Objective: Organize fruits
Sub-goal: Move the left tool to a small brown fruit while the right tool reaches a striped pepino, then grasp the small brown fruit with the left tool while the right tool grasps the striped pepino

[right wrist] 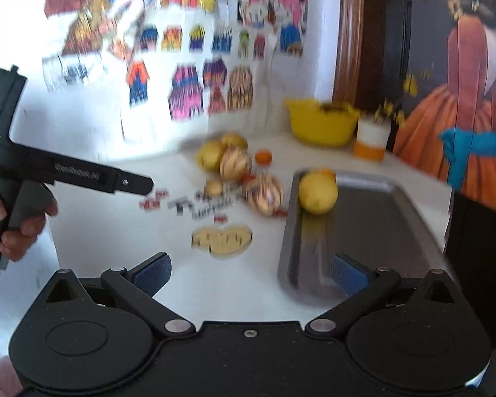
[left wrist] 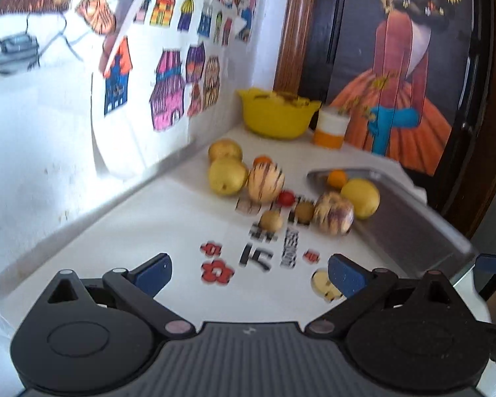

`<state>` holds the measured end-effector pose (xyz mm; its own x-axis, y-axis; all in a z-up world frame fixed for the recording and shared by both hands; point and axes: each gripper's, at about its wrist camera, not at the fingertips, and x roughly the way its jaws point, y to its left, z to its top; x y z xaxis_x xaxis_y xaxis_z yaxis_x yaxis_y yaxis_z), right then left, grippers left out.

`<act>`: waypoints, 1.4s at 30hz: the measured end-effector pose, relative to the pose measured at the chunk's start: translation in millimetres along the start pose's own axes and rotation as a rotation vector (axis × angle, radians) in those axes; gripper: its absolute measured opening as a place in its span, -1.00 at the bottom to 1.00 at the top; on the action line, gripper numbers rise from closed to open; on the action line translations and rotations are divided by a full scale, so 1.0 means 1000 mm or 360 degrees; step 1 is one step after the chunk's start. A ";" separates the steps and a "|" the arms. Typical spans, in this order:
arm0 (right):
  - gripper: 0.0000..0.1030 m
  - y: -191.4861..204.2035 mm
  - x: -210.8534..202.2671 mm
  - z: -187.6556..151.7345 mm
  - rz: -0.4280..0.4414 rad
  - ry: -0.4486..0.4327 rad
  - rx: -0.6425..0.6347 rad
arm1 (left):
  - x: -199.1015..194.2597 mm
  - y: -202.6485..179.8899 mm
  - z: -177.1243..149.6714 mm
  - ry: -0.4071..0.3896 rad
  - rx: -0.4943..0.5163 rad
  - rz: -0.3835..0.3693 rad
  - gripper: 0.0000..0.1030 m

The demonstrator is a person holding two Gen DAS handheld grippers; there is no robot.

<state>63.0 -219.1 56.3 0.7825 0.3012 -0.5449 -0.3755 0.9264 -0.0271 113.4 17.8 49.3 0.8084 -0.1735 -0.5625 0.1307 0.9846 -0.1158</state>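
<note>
Fruits lie on a white table: two yellow pears point(left wrist: 227, 174), a striped melon point(left wrist: 265, 181), a second striped melon point(left wrist: 333, 213) by the tray's edge, a red tomato point(left wrist: 285, 198) and two small brown fruits point(left wrist: 270, 221). A metal tray point(left wrist: 410, 218) point(right wrist: 373, 231) holds a lemon point(left wrist: 361, 198) point(right wrist: 317, 192) and a small orange point(left wrist: 336, 178). My left gripper point(left wrist: 248, 273) is open and empty above the table's near part. My right gripper point(right wrist: 250, 273) is open and empty, with its right finger over the tray's near end.
A yellow bowl point(left wrist: 276, 114) and a white-and-orange cup point(left wrist: 330, 127) stand at the back. Pictures cover the wall at the left, and a dark painted panel point(left wrist: 406, 66) rises behind the tray. A hand point(right wrist: 23, 228) holds the left gripper's handle in the right wrist view.
</note>
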 end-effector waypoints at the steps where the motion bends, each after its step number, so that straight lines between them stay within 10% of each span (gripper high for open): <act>1: 0.99 0.000 0.004 -0.003 -0.0001 0.0025 0.0004 | 0.003 0.001 -0.003 0.0016 0.0009 0.0003 0.99; 23: 0.99 -0.046 0.082 0.057 0.0080 -0.0008 0.0218 | 0.079 -0.016 0.019 0.0129 0.0265 0.0087 0.99; 42: 0.44 -0.045 0.164 0.073 0.0157 0.0104 0.0219 | 0.122 -0.014 0.036 0.0149 0.0320 0.0011 0.59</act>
<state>244.1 -194.8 29.1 0.7094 0.3812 -0.5928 -0.3740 0.9165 0.1419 231.1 -16.4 11.9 0.7542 -0.1583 -0.6373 0.2446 0.9684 0.0488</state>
